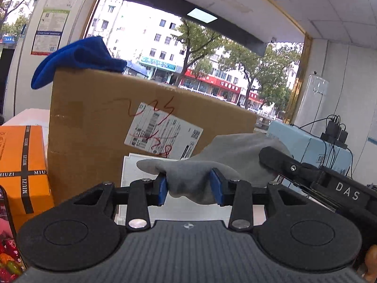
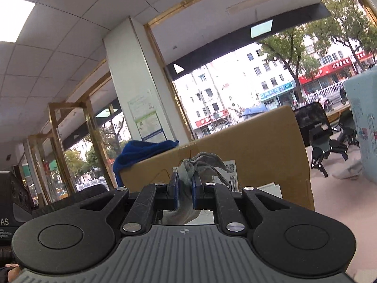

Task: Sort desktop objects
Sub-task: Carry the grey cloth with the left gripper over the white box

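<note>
A grey cloth is stretched in the air between both grippers. My left gripper is shut on its lower left part, the fabric bunched between the blue pads. The black finger of my right gripper clamps the cloth's right end in the left wrist view. In the right wrist view my right gripper is shut on the grey cloth, which sticks up crumpled above the pads and hangs below them. A blue towel lies on top of the cardboard box.
A large cardboard box stands close in front. An orange box sits to its left, a white panel leans against it, and a pale blue box with cables stands right. Black hinged hardware lies beyond.
</note>
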The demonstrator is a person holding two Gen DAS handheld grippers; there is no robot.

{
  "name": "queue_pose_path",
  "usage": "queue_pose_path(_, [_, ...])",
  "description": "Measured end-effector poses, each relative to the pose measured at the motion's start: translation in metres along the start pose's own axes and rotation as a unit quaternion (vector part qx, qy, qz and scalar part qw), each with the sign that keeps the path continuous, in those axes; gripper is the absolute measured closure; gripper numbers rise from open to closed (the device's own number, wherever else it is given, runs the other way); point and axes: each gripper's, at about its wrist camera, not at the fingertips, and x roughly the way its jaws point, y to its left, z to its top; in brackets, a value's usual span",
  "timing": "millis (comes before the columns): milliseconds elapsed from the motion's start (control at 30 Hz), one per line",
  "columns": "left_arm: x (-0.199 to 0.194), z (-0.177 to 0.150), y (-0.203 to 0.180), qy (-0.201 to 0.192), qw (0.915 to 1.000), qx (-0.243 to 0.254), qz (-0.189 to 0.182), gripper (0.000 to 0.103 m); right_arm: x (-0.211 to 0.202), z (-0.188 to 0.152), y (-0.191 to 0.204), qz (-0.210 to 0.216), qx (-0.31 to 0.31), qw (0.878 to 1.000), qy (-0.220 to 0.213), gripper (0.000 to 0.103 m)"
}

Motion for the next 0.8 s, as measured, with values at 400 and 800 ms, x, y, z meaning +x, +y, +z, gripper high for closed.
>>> queue_pose_path(400, [0.041,-0.029,0.017,0.129,0.9911,0.007,0.033,0.068,0.03,-0.009,-0.012,-0.054,0.05,0.989,0.129,0.093])
queue_pose_path(800, [0.067,-0.052,0.023,0.226,0.9731,0.02,0.04,0.059,0.016,-0.047,-0.034,-0.08,0.102,0.968,0.216,0.093])
